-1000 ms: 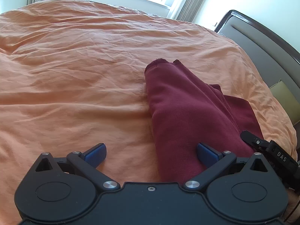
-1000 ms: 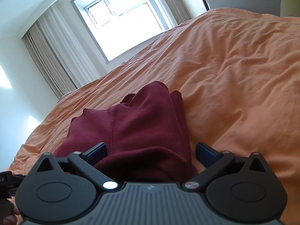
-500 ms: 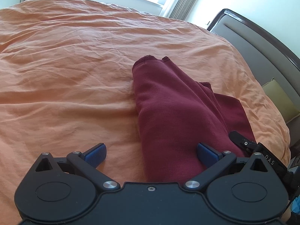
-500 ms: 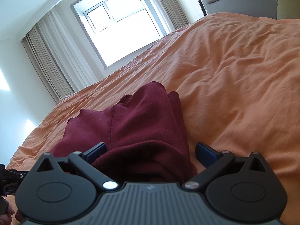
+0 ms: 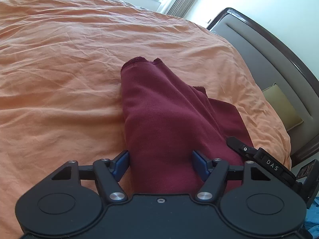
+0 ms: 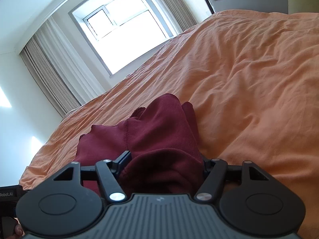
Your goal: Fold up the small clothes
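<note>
The left gripper (image 5: 160, 165) and right gripper (image 6: 165, 166) both point downward, jaws closing, each with cloth (image 5: 165, 123) between them.

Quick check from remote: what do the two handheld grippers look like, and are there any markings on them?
Both are black, with twin round discs and linkage arms. The left gripper has blue pads and a smooth body; the right gripper has a ribbed grey plate and, seen from the left, white "DAS" lettering.

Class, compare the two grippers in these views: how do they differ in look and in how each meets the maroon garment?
The left gripper has a smooth black body; the right gripper has a ribbed grey one. The left meets flat cloth; the right meets a bunched fold. Both sets of jaws are closing around the maroon garment.
</note>
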